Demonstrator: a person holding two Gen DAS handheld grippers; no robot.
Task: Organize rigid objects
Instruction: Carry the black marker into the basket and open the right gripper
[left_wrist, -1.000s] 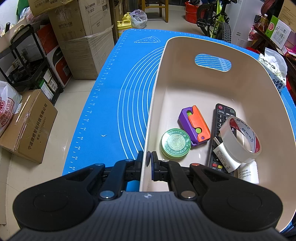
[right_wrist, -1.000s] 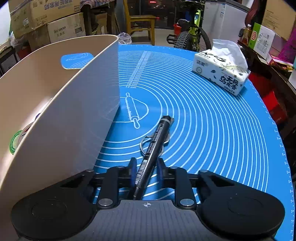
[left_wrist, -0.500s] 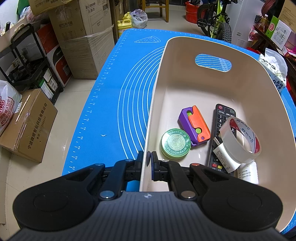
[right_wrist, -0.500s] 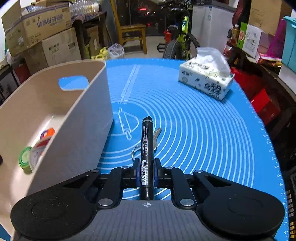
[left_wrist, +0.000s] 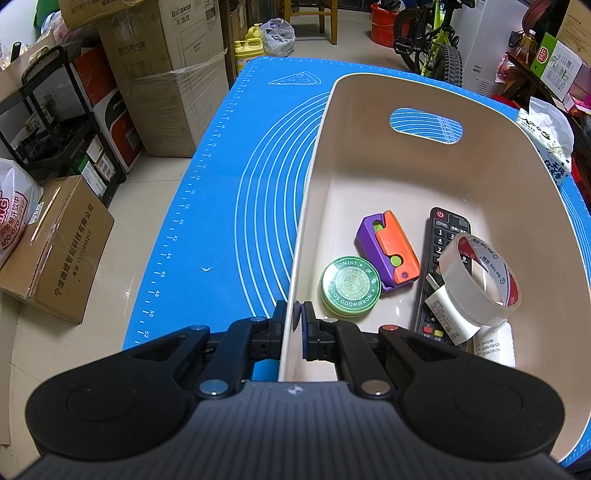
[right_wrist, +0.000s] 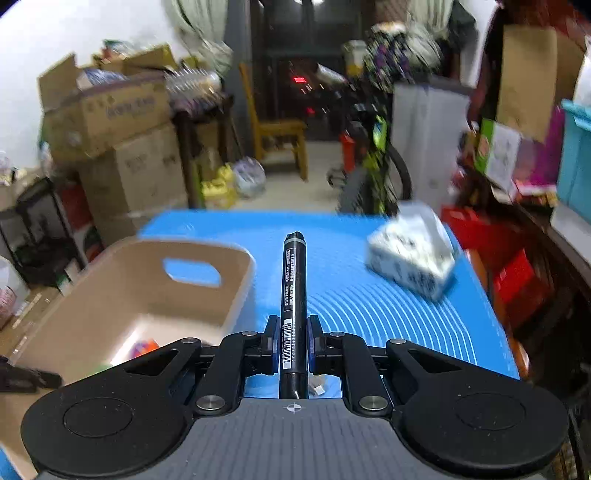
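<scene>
both the left gripper (left_wrist: 293, 325) and the right gripper (right_wrist: 291, 343) are matte black, with two rounded lobes bearing shallow circular recesses. angular link arms carry silver screw heads, and blue pads line the inner faces of the fingers (right_wrist: 271, 341). a grey ribbed plate with a small crosshair mark sits below

Sharp left view, smeared right view, both bent by the fisheye.

The left wrist picture is bright and crisp under even indoor light, with soft glare on the tape roll (left_wrist: 480, 277) and straight edges bowing toward the frame. The right wrist picture is motion-blurred: the tissue pack (right_wrist: 412, 251) and boxes (right_wrist: 110, 122) smear, the doorway is dark, while the marker (right_wrist: 293, 291) stays sharp.
</scene>
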